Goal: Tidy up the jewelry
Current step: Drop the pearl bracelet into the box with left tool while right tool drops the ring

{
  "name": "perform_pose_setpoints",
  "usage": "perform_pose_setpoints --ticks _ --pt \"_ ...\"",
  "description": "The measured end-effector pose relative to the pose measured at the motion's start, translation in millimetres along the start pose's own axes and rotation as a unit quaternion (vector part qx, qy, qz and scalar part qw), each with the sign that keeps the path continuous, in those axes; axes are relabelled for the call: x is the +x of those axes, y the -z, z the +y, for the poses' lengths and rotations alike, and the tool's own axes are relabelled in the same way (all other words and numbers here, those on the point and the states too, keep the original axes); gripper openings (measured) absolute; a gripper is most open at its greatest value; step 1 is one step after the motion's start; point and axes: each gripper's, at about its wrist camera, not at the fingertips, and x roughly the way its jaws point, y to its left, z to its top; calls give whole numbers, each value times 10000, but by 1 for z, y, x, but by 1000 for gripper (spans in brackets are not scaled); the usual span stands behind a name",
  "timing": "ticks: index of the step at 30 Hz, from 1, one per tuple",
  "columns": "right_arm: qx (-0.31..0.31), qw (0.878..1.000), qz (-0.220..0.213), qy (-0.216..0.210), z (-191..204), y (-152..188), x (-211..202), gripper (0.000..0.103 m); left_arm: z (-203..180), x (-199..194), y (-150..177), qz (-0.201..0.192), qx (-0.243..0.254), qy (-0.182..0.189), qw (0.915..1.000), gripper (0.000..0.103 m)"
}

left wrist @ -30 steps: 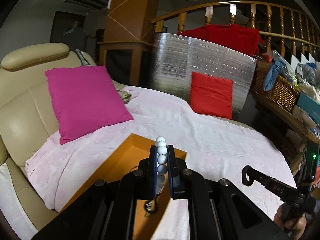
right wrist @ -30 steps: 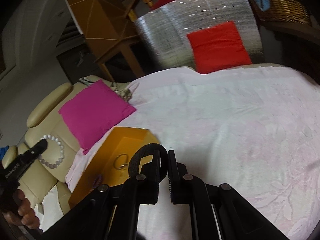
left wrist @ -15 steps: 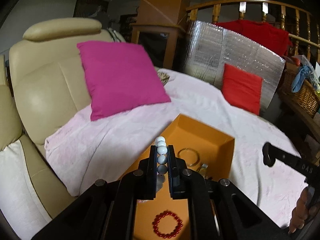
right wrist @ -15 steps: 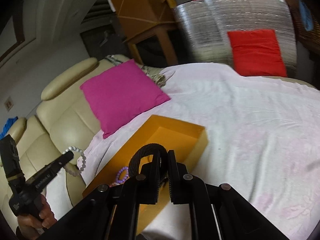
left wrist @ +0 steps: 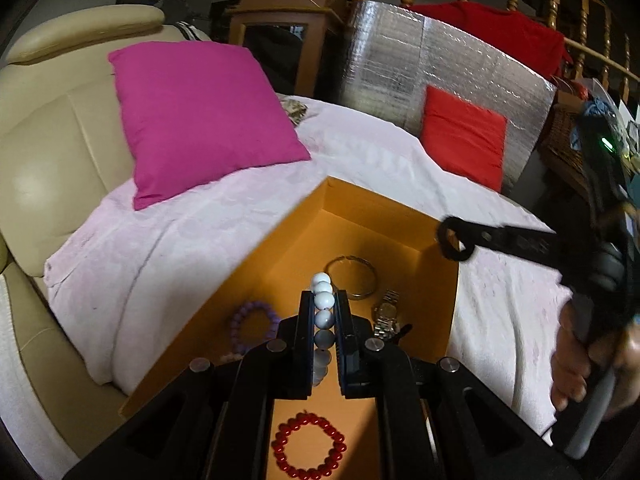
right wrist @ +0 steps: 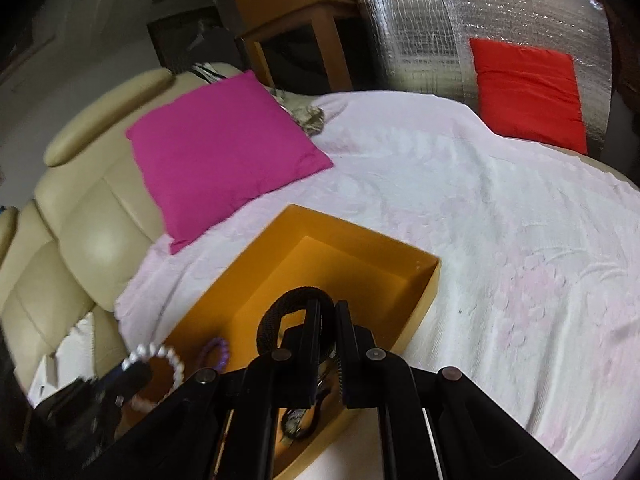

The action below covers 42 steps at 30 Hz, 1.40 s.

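Your left gripper (left wrist: 323,312) is clenched on a white bead bracelet (left wrist: 322,300), the string of beads running lengthwise between the fingers and poking out past their tips. It points down into the open orange box (left wrist: 372,208) on the pink bedsheet (left wrist: 168,240), and the beads hang directly above the box floor, so the drop lies straight ahead and below, not off to a side. Beneath and around the tips the floor is already shared: a purple bracelet (left wrist: 254,322) to the left, a metal bangle (left wrist: 352,278) and a watch (left wrist: 386,316) to the right, a red bracelet (left wrist: 309,450) nearer you. Your right gripper (right wrist: 325,320) is closed tight on a black cord loop (right wrist: 286,312) that arches out to the left of its fingers, and it hangs over the box's near right part. Both hands are over the box, but the left seems deeper inside the walls, so it looks better placed to release first.
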Motion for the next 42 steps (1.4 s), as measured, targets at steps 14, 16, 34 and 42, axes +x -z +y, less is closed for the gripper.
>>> perform_pose_setpoints --ticks 14,16,34,42 --pt "100 9946 881 531 3 -24 78 8 -2 45 7 573 66 258 9980 9" --pt "130 9931 988 624 3 -24 85 8 -3 49 7 639 105 291 9975 9" --pt "414 9926 1025 497 -8 -32 77 16 -6 53 4 694 139 -516 9962 62" --pt "358 9984 354 269 -23 -29 1 23 -15 15 -8 369 167 -1025 9939 70"
